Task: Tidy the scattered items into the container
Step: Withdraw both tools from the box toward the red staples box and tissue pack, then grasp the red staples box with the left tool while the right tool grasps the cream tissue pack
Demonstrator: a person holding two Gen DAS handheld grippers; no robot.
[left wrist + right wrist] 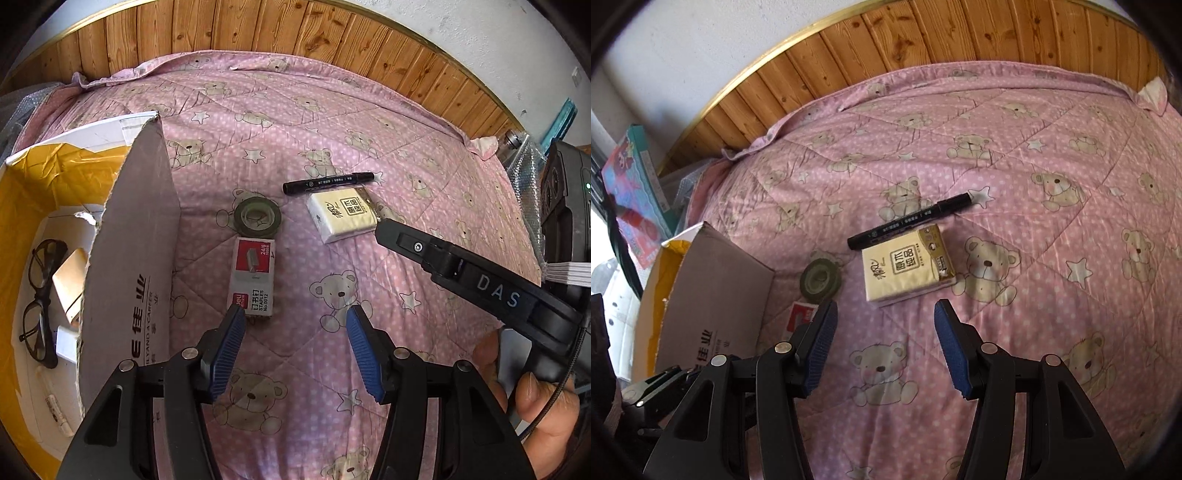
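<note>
Just ahead of right gripper [884, 328], spread wide: tissue pack [907, 267].

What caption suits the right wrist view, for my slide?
Open right gripper approaches tissue pack beside black marker on bear-print quilt.

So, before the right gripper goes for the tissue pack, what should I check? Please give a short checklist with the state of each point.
1. Right gripper open: ok, jaws wide apart, nothing between them.
2. Tissue pack free on top: ok.
3. Marker clear of the pack: not ok, it lies right against the far edge.
4. Left gripper out of the way: ok, open, near the staples box.
5. Box open: ok, glasses already inside.
6. Pack's weight: cannot tell.
</note>
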